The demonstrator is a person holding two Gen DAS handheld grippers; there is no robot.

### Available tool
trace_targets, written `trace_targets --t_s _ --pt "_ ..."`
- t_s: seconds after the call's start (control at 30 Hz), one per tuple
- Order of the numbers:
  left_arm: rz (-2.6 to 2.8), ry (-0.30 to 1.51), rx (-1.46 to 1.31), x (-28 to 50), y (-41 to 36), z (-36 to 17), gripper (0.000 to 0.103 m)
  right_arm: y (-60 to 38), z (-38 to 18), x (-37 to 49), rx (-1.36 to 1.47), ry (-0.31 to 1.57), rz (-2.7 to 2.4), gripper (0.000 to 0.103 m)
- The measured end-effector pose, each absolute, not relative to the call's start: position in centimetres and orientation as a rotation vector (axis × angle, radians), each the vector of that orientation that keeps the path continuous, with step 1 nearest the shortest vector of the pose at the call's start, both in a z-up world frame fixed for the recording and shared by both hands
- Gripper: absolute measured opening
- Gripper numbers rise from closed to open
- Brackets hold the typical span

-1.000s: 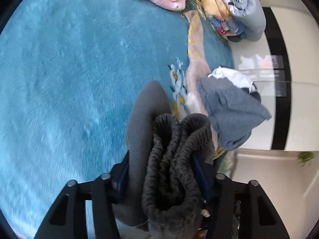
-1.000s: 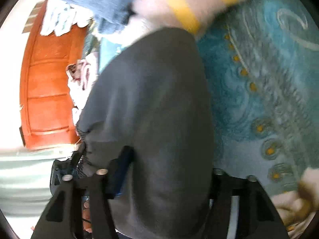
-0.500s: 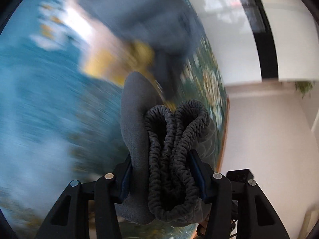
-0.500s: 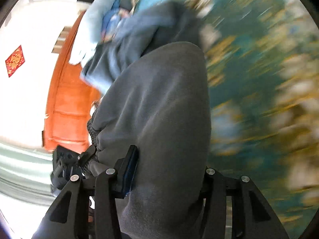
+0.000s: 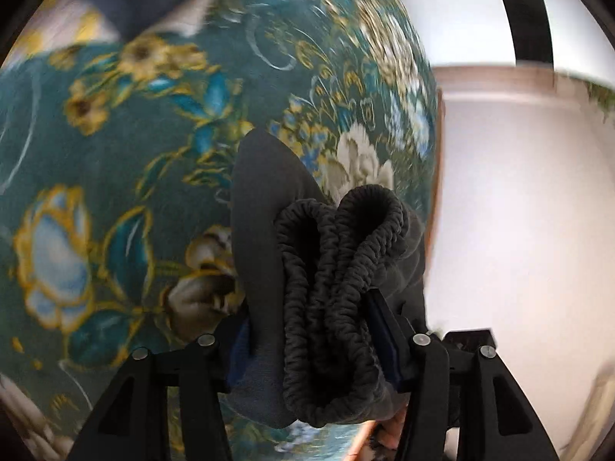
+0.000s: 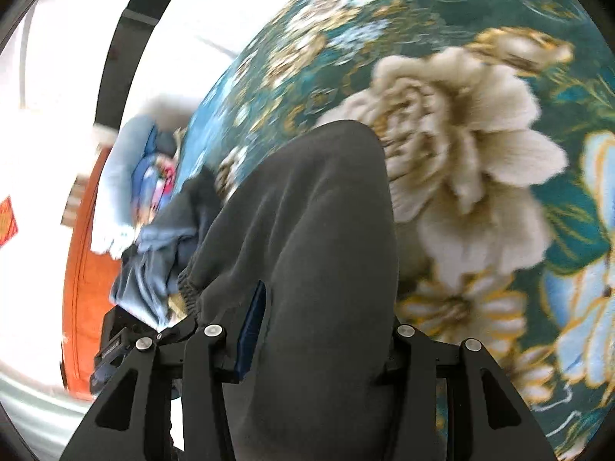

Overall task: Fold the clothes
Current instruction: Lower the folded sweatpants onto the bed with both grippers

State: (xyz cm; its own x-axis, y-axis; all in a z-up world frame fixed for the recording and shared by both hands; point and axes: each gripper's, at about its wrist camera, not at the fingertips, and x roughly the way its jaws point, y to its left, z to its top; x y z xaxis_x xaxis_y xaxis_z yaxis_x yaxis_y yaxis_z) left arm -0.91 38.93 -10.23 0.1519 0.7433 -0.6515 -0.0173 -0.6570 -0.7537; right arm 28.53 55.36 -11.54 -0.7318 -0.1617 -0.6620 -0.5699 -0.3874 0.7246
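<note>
A folded dark grey garment (image 5: 319, 280) with a ribbed elastic waistband is held bunched between the fingers of my left gripper (image 5: 315, 330), which is shut on it. The same grey garment (image 6: 315, 253) fills the middle of the right wrist view, and my right gripper (image 6: 319, 326) is shut on its smooth folded end. Both grippers hold it above a teal floral blanket (image 5: 115, 176), which also shows in the right wrist view (image 6: 480, 146). The fingertips are hidden by the cloth.
A heap of grey-blue clothes (image 6: 161, 238) and a pale rolled blanket (image 6: 119, 176) lie at the left edge of the floral blanket. An orange-brown wooden door (image 6: 88, 307) stands behind them. White wall (image 5: 519, 199) is to the right in the left wrist view.
Both grippers have swung with the grey garment away from the plain blue carpet and the clothes pile, over to the floral blanket. The grip on the garment is unchanged.
</note>
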Motion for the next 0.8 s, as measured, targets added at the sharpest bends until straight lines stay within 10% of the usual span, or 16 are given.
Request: trace_targets --t_s 0.23,0.53,0.8 --pt "1.644 -0.519 -1.830 0.6 37.7 -10.9 0.066 54.7 -13.7 29.7 -0.970 1.630 2.128 0.050" --pt "1.948 -0.275 -1.449 6.0 37.7 -4.1 0.066 50.7 -5.4 31.1 -0.983 1.072 2.311 0.055" --pt "1.887 0.001 -1.611 6.8 40.6 -10.1 0.068 44.9 -8.9 28.4 -1.181 0.959 2.339 0.061"
